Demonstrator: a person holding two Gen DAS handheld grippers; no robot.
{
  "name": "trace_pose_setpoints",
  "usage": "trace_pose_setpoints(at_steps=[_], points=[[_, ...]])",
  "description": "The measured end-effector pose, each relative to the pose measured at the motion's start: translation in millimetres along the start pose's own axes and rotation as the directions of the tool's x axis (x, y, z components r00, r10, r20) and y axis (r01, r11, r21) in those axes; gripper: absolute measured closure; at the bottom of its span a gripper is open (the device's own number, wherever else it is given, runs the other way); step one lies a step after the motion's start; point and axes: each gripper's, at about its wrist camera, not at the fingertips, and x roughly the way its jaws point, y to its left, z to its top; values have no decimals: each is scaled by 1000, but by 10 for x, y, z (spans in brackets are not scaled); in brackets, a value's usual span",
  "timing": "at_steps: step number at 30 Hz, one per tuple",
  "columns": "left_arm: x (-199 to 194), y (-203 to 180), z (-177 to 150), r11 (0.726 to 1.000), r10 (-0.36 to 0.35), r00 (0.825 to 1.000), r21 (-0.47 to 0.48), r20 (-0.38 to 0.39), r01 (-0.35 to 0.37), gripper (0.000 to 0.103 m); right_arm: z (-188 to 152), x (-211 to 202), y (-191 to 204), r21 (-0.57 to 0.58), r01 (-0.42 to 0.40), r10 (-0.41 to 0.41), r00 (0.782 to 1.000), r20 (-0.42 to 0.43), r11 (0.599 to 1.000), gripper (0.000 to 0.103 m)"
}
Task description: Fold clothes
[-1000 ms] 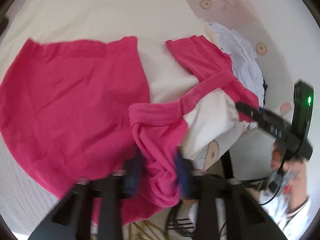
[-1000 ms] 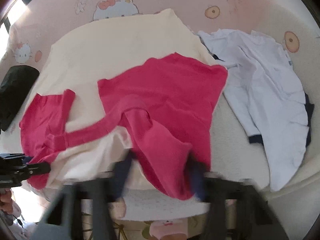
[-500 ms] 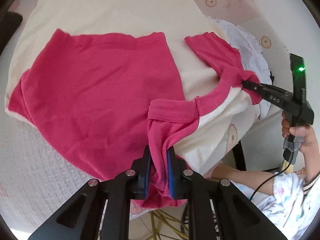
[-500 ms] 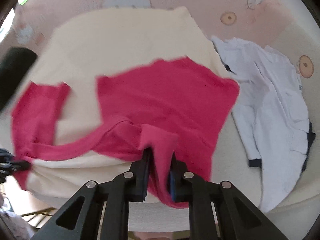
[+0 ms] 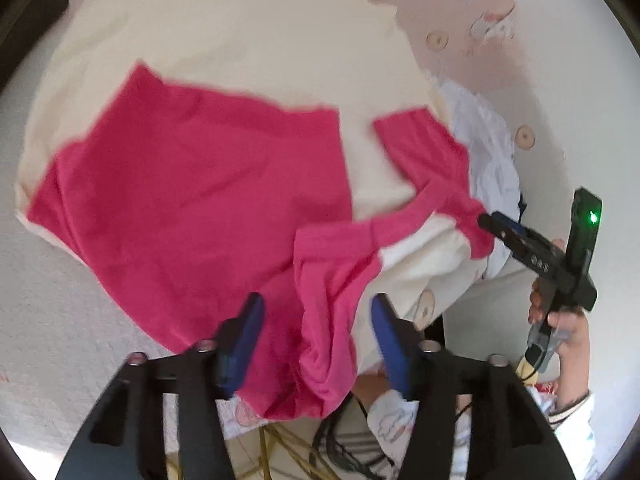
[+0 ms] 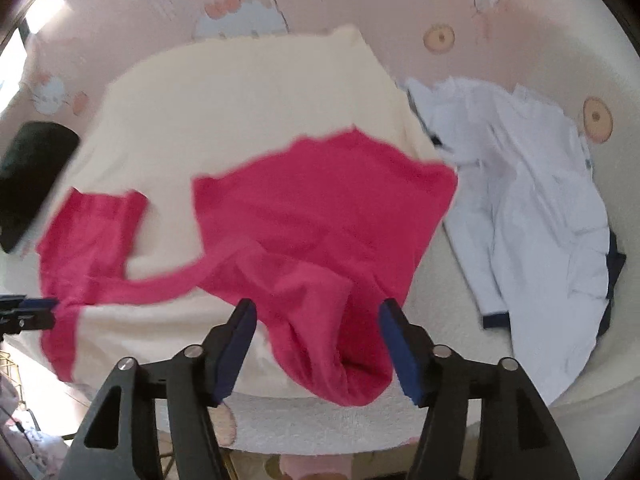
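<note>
Shirt: a pink shirt (image 5: 192, 200) lies spread on a cream blanket (image 6: 248, 96), one bunched shoulder hanging over the near edge.
Left hand-held gripper (image 5: 316, 332): fingers wide apart, pink cloth loose between them.
Right hand-held gripper (image 6: 316, 334): fingers wide apart around a hanging pink fold.
Beside it: white clothes (image 6: 532, 216) lie just right of the blanket.

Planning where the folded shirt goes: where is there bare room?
The cream blanket beyond the pink shirt, toward the wall, is bare. Crowded: the white garment on the right, and the near edge under the shirt's bunched fabric.
</note>
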Motion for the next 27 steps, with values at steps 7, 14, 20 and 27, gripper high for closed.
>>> trace_pose_setpoints(at_steps=[7, 14, 20, 27], points=[[149, -20, 95, 1000, -4, 999, 0, -39, 4, 48, 81, 39, 41, -45, 28, -26, 999, 34, 999, 38], [257, -53, 68, 999, 34, 999, 28, -15, -34, 48, 79, 287, 175, -159, 69, -70, 998, 0, 985, 38], [277, -272, 65, 979, 112, 993, 165, 43, -117, 71, 77, 517, 115, -122, 73, -81, 995, -62, 990, 41], [414, -437, 14, 914, 238, 968, 320, 78, -250, 84, 103, 639, -76, 60, 49, -41, 991, -131, 997, 72]])
